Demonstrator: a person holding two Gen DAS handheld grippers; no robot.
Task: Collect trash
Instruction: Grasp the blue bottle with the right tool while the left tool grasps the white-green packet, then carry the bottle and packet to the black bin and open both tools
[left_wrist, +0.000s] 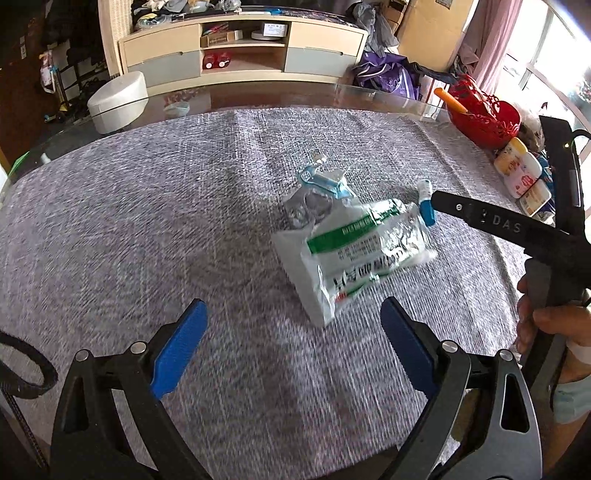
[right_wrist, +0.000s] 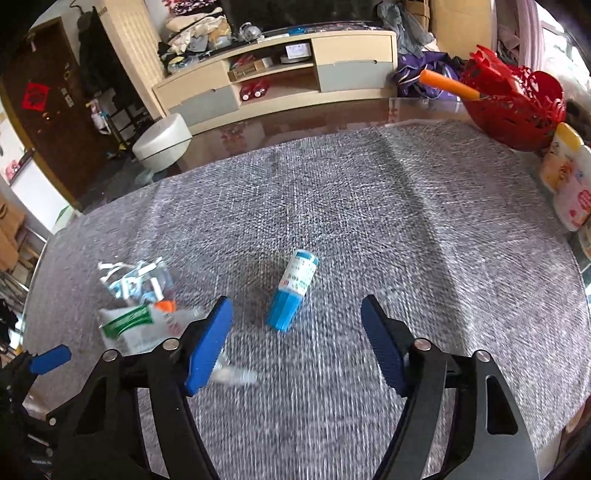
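A small blue-capped vial lay on its side at the centre of the right wrist frame, on the grey woven cloth that covered the surface. Its long axis ran from lower left to upper right, the ribbed blue cap toward the lower left and the labelled body toward the upper right. We judged it light, stiff and smooth enough to roll or slip, possibly glass and so breakable; the ribbed cap, taken across its width, looked the surest hold.

To the left of the vial in that frame sat a heap of crumpled wrappers: a green-and-white printed plastic packet and, just behind it, a clear torn blister pack. We took both for thin, soft and nearly weightless, likely to crush or slide, best pinched at a raised fold or edge. In the left wrist frame the packet lay right of centre, its length running lower left to upper right.

Our right claw stood wide open just short of the vial, holding nothing. Our left claw was likewise open and empty, below the packet in its frame.

At the far right edge a red openwork basket and several white bottles lined the surface.
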